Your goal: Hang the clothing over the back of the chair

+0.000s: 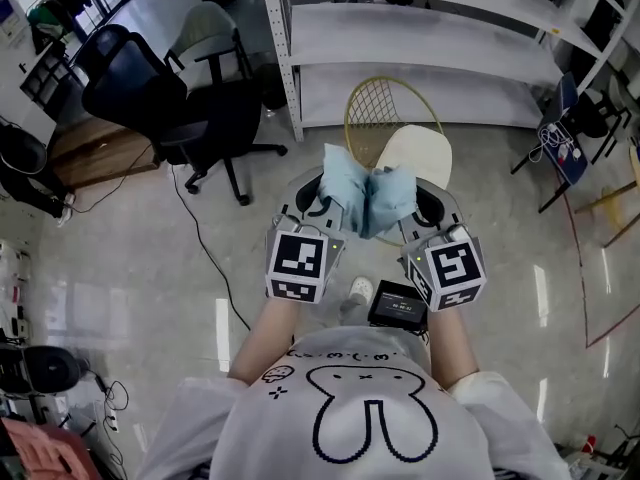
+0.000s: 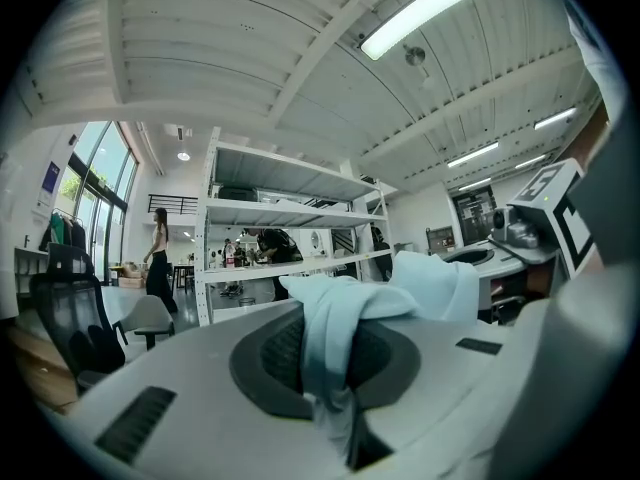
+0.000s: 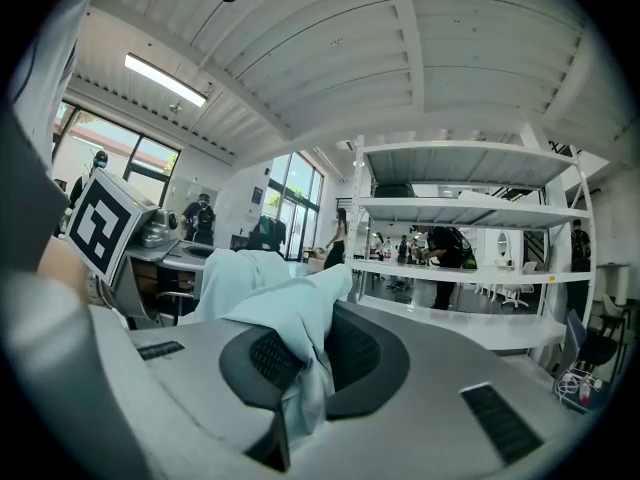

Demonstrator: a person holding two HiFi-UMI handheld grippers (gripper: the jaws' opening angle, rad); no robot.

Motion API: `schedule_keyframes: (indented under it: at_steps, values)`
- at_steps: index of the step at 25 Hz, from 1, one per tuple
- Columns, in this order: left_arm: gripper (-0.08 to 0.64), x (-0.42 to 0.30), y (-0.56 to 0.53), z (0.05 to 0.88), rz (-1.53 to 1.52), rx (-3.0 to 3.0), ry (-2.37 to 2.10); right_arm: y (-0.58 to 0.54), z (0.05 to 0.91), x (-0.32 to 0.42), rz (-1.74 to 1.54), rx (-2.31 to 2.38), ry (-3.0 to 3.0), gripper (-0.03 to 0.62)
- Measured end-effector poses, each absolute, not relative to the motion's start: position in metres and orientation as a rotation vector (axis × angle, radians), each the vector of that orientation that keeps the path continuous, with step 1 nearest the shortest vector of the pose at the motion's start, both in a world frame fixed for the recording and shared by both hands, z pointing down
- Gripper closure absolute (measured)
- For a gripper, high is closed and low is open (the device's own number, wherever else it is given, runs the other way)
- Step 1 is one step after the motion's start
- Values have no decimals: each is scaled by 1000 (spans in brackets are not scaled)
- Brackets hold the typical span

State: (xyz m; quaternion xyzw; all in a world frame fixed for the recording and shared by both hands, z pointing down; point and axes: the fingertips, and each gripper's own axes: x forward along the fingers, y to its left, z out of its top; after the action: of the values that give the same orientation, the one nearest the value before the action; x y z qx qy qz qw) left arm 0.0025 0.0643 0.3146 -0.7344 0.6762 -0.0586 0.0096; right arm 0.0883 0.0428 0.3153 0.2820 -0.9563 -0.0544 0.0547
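The clothing (image 1: 370, 196) pinched in both pairs of fingers (image 2: 180, 368) is soft, matt, creased pale-blue cloth. The fingers are smooth grey plastic with dark ribbed pads (image 2: 275, 353). Beyond the fingers, the chair (image 1: 418, 153) has a gold wire-mesh metal back, and the floor (image 1: 150, 268) is glossy.

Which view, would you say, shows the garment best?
The head view: the garment shows whole, bunched between the left gripper and right gripper. Each gripper view shows only the fold pinched in its own jaws.
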Motion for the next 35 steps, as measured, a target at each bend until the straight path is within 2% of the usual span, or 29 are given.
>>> schedule_keyframes:
  at_steps: [14,35]
  values:
    - [523,-49,-75,330,-173,-2269,2224,-106,319,59,-174,839,-2888,554]
    - [522,-143,-204,370,-268,-2372,2222,-237,348,14,-124,1014,-2751,554]
